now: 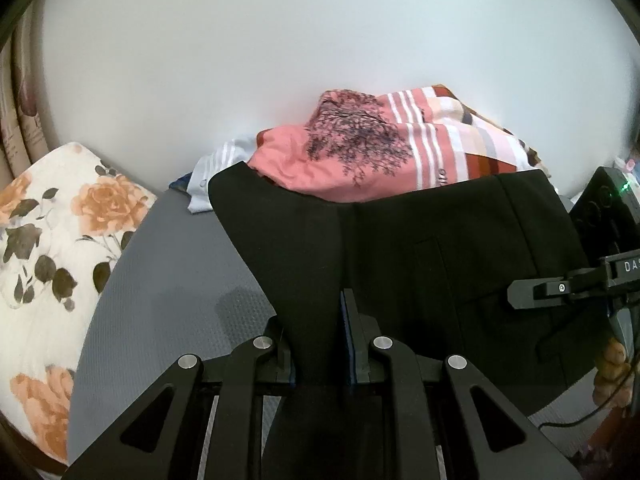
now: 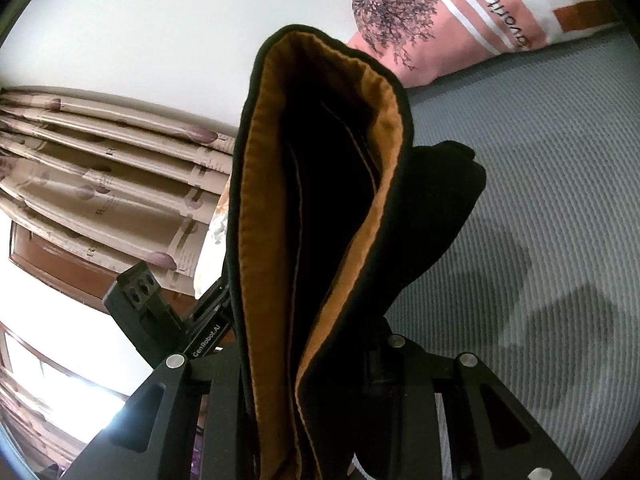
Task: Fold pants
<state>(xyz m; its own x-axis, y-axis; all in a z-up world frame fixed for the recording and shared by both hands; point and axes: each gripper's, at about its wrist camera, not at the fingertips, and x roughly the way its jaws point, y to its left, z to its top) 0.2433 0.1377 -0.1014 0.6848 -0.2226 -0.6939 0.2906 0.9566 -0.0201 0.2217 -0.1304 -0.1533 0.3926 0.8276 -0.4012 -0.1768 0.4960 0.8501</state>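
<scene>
The left gripper (image 1: 320, 336) pinches a fold of the black pants (image 1: 420, 240), the right gripper (image 2: 320, 360) clamps their brown-lined waistband – the cloth hangs lifted over the grey mattress (image 1: 160, 280). Bare mattress lies to the left; a pink blanket (image 1: 360, 140) touches the far edge.

You have the black pants (image 1: 440, 248) lifted off the grey surface, stretched as a broad dark sheet with their upper edge running roughly level in the left wrist view, and a narrow bunch of the cloth drawn down toward the bottom of that picture. In your right wrist view the pants (image 2: 320, 208) stand upright as a tall open fold, showing an ochre-brown lining band along both edges around a black inside. A second black fold hangs just beside it on the right.
</scene>
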